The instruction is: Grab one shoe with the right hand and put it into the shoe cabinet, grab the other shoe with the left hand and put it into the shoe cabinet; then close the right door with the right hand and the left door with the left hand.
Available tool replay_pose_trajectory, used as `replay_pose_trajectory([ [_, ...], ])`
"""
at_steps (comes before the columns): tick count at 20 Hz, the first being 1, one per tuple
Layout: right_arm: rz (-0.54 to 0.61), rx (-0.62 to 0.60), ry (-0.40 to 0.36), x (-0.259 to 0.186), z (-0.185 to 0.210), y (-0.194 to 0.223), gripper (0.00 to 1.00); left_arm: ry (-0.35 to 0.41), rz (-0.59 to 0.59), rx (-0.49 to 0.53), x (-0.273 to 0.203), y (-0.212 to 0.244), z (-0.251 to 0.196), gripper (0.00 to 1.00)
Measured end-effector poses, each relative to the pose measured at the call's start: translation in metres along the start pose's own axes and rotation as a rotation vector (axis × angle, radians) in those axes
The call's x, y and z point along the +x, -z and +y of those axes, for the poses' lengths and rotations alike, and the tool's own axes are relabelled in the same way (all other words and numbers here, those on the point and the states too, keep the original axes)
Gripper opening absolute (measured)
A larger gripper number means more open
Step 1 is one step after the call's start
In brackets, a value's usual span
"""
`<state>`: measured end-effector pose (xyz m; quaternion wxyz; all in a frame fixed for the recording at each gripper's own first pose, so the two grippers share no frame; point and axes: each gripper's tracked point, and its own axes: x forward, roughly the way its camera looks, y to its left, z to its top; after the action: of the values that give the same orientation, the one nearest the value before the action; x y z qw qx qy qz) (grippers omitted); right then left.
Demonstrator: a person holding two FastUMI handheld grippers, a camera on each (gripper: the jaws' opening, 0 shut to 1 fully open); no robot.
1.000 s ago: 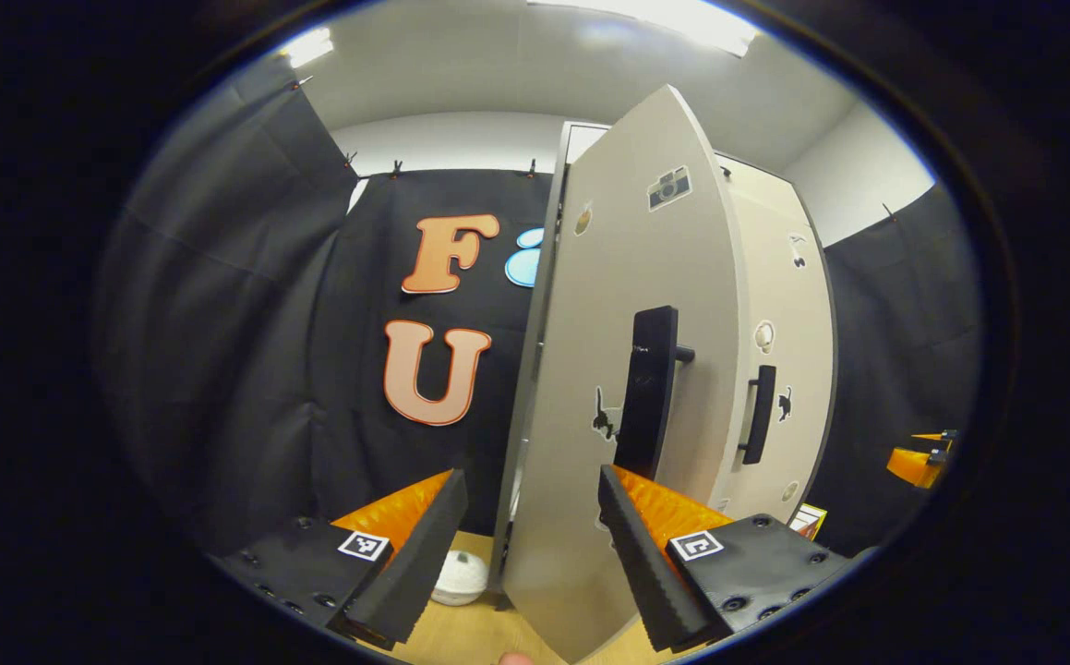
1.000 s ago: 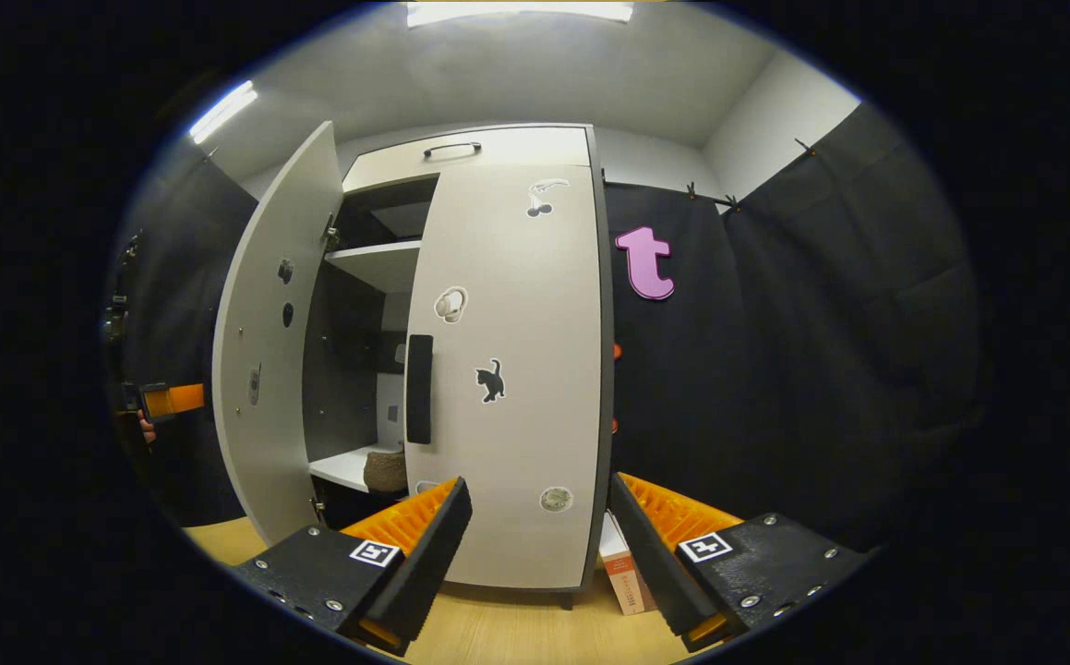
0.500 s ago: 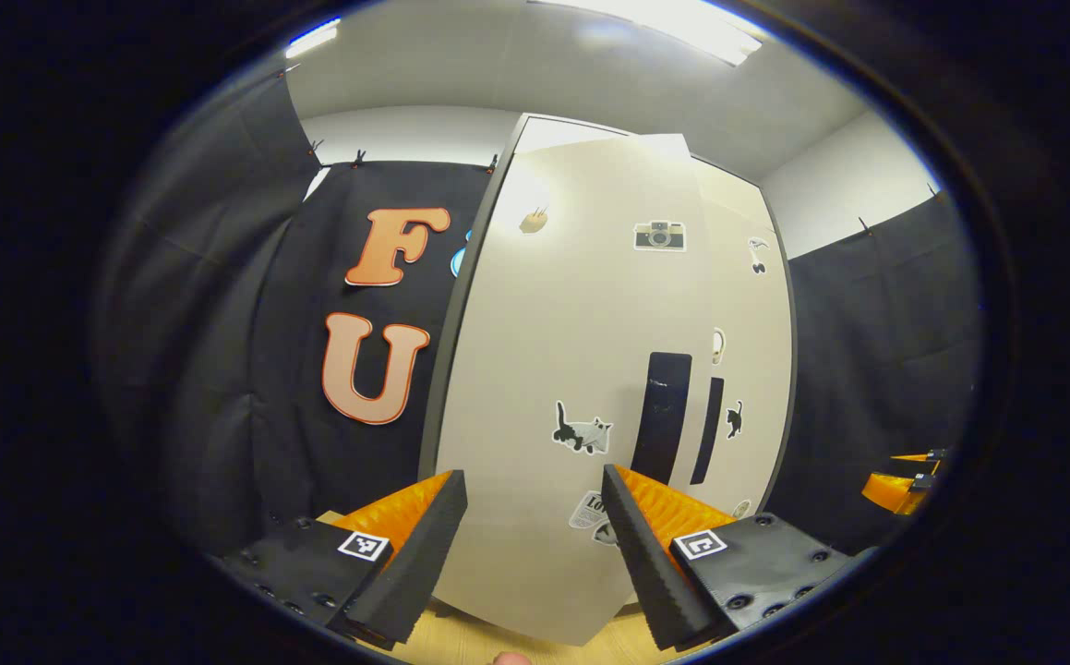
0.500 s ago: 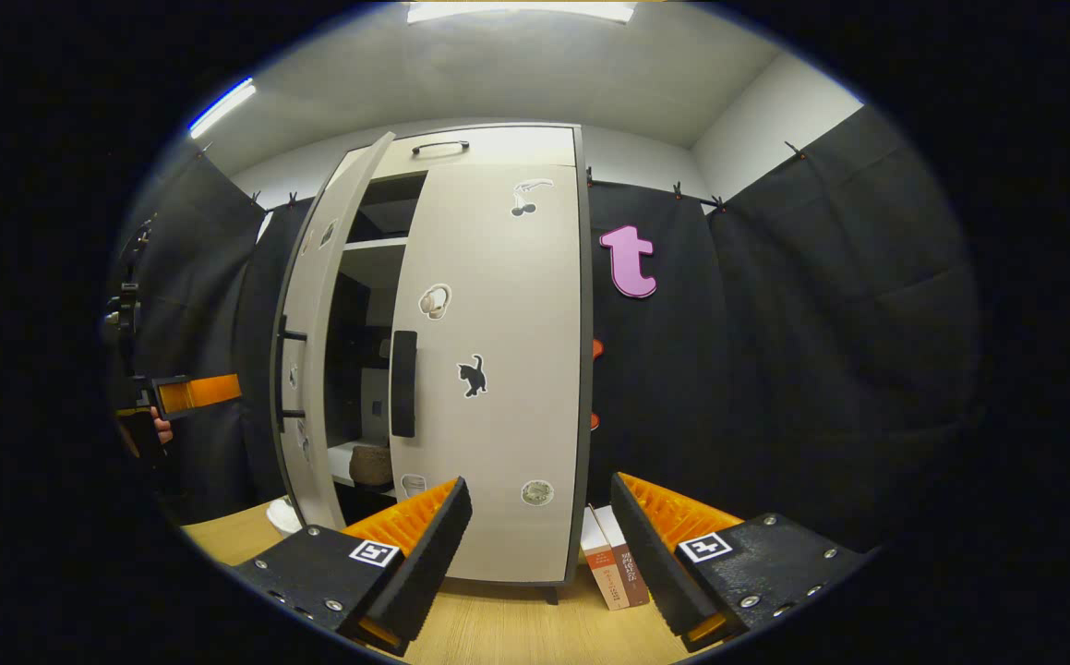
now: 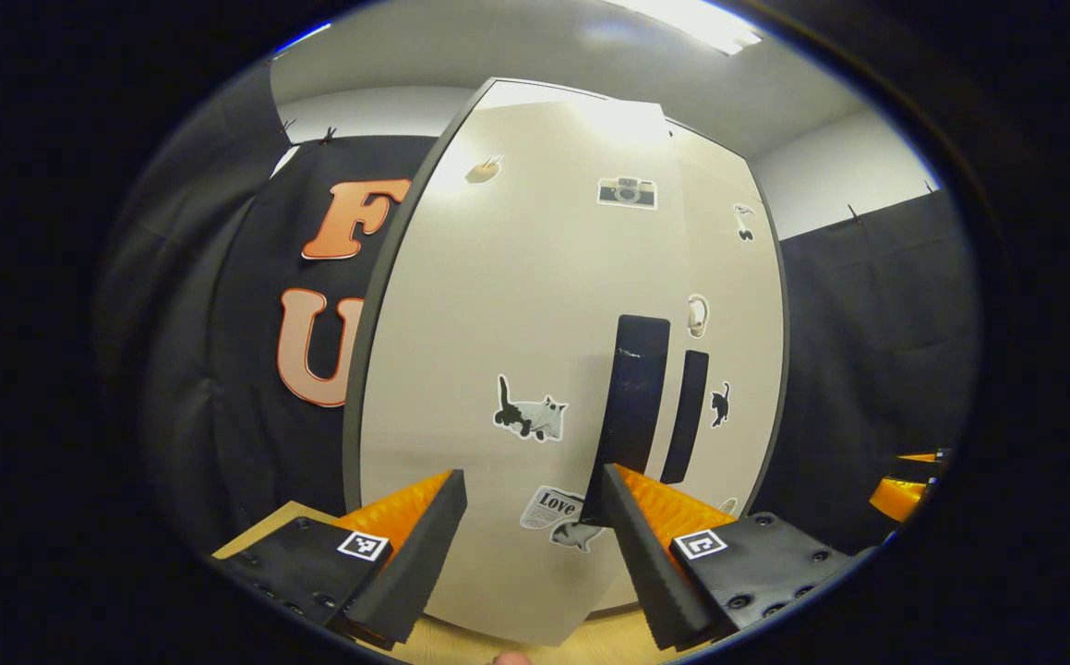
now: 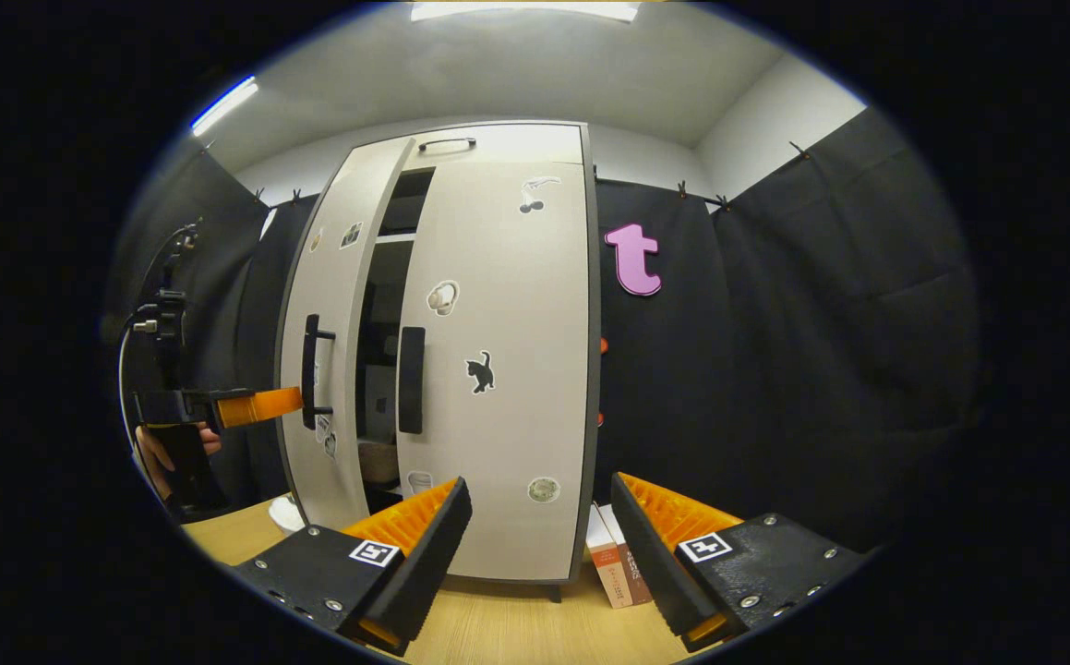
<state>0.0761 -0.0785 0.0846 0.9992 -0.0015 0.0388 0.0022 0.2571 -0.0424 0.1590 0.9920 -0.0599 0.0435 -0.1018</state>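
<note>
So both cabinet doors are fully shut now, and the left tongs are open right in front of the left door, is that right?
Not quite. The right door is shut, but the left door is still ajar: the right gripper view shows a dark gap and a shelf between the two doors. The rest holds: the left tongs are open, right in front of the left door.

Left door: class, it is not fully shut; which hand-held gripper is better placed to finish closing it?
Left. The left hand-held gripper is right at the left door; the right hand-held gripper faces the closed right door.
</note>
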Motion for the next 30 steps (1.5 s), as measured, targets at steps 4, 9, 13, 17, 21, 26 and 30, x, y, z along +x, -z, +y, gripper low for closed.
replay_pose_trajectory([
  [4,0.007,0.020,0.020,0.003,-0.012,0.003,0.94,0.014,0.014,0.006,0.027,0.009,-0.004,0.94],
  [9,0.003,0.056,0.026,0.005,-0.021,0.000,0.94,-0.008,0.026,0.013,0.051,0.012,-0.013,0.96],
  [13,-0.009,0.032,0.037,0.001,-0.026,-0.004,0.94,-0.011,0.020,0.012,0.067,0.017,-0.015,0.94],
  [17,-0.007,0.030,0.025,0.002,-0.022,-0.003,0.94,-0.020,0.015,0.034,0.077,0.017,-0.016,0.96],
  [21,0.001,0.029,0.008,-0.008,-0.012,0.003,0.94,-0.026,0.007,0.028,0.076,0.017,-0.015,0.96],
  [26,0.002,0.012,-0.012,-0.012,-0.002,0.002,0.94,-0.029,-0.007,0.021,0.038,0.006,-0.013,0.96],
  [30,-0.016,0.025,-0.039,-0.018,0.012,-0.003,0.94,-0.025,-0.016,0.054,-0.003,-0.005,-0.014,0.96],
])
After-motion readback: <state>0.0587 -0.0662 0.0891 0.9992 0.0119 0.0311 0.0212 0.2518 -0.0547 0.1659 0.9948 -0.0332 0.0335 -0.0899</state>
